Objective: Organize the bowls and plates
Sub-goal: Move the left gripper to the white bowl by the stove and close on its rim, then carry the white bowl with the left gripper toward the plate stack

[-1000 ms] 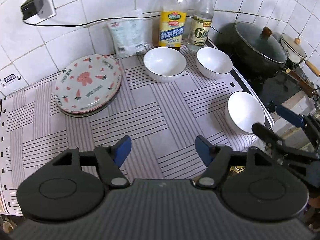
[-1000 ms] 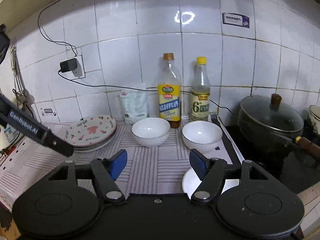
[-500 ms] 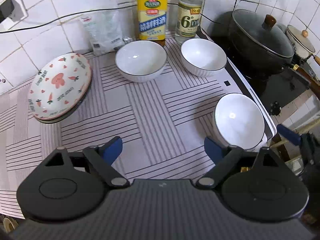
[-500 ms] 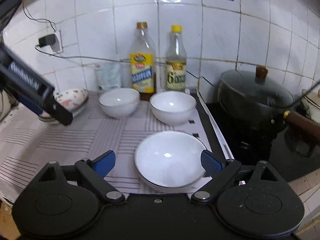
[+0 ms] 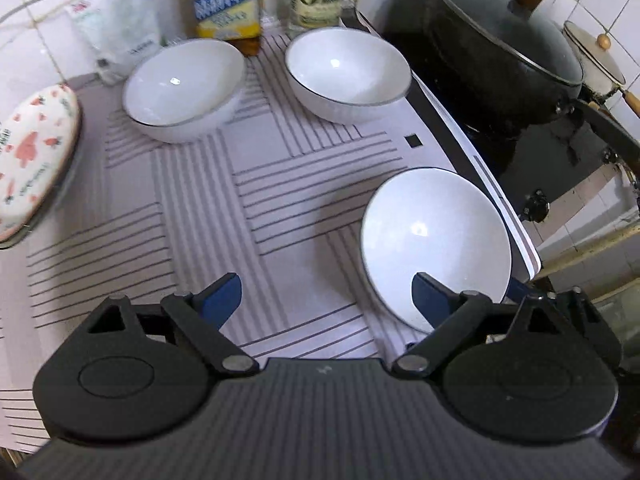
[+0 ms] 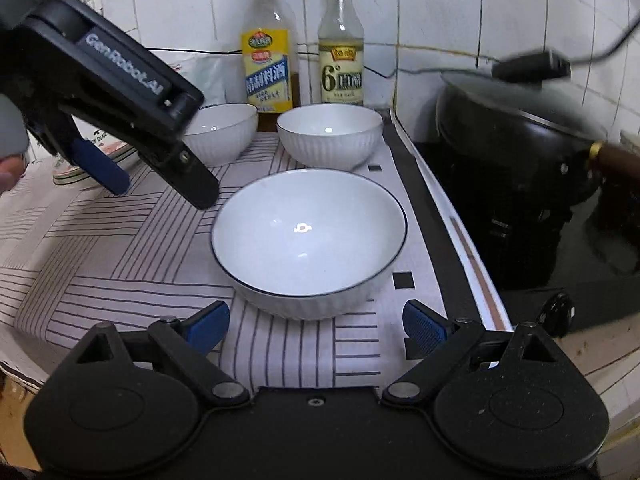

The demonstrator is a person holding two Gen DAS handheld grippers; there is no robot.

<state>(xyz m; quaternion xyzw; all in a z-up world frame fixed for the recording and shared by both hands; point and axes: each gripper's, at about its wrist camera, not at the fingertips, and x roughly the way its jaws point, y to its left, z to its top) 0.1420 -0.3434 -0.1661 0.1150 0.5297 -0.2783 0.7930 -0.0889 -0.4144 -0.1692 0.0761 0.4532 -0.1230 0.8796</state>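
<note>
Three white bowls with dark rims stand on a striped mat. The near bowl (image 5: pixel 436 240) (image 6: pixel 308 236) is by the mat's right edge. Two more stand at the back, one left (image 5: pixel 184 84) (image 6: pixel 222 130) and one right (image 5: pixel 348 70) (image 6: pixel 330 132). A stack of carrot-patterned plates (image 5: pixel 34 156) (image 6: pixel 96 160) lies at the far left. My left gripper (image 5: pixel 326 300) is open above the mat, its right finger over the near bowl's front rim. My right gripper (image 6: pixel 316 326) is open and empty just in front of the near bowl. The left gripper also shows in the right wrist view (image 6: pixel 120 120).
Two bottles (image 6: pixel 268 60) (image 6: pixel 341 52) and a white pouch (image 5: pixel 120 28) stand against the tiled wall. A black lidded pot (image 5: pixel 508 48) (image 6: pixel 520 136) sits on the stove at the right, with a cream pot (image 5: pixel 592 56) behind it. The mat (image 5: pixel 280 184) ends beside the stove.
Both grippers have moved forward and down toward the near bowl, which looks larger in both views. The left gripper has swung right. Both have stayed open.
</note>
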